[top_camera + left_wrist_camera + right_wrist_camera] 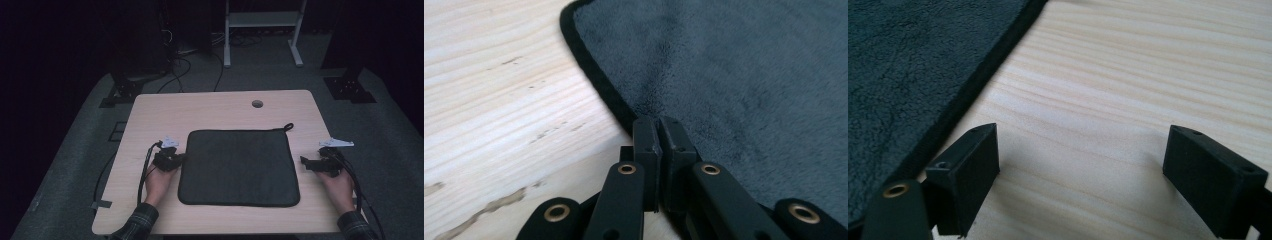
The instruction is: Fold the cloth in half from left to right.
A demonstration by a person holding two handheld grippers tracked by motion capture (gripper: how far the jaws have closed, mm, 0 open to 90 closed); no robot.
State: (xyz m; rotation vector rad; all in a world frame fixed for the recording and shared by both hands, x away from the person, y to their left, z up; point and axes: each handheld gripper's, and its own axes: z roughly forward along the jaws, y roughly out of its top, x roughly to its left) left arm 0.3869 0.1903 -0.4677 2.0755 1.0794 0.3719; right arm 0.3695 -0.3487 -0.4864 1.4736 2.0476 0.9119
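A dark grey square cloth [239,167] with a black hem lies flat on the middle of the light wooden table [215,107]. A small hanging loop [288,127] sticks out at its far right corner. My left gripper [181,158] is at the cloth's left edge. In the left gripper view its jaws [658,122] stand together right on the hem of the cloth [749,75], shut on that edge. My right gripper [304,161] rests low over bare wood just right of the cloth. Its jaws [1083,150] are wide open with nothing between them, and the cloth's hem [963,100] runs past on the left.
A round cable hole [257,103] sits near the table's far edge. Cables trail from both grippers toward the near corners. Beyond the table stand a white frame [262,30] and dark stands on grey carpet.
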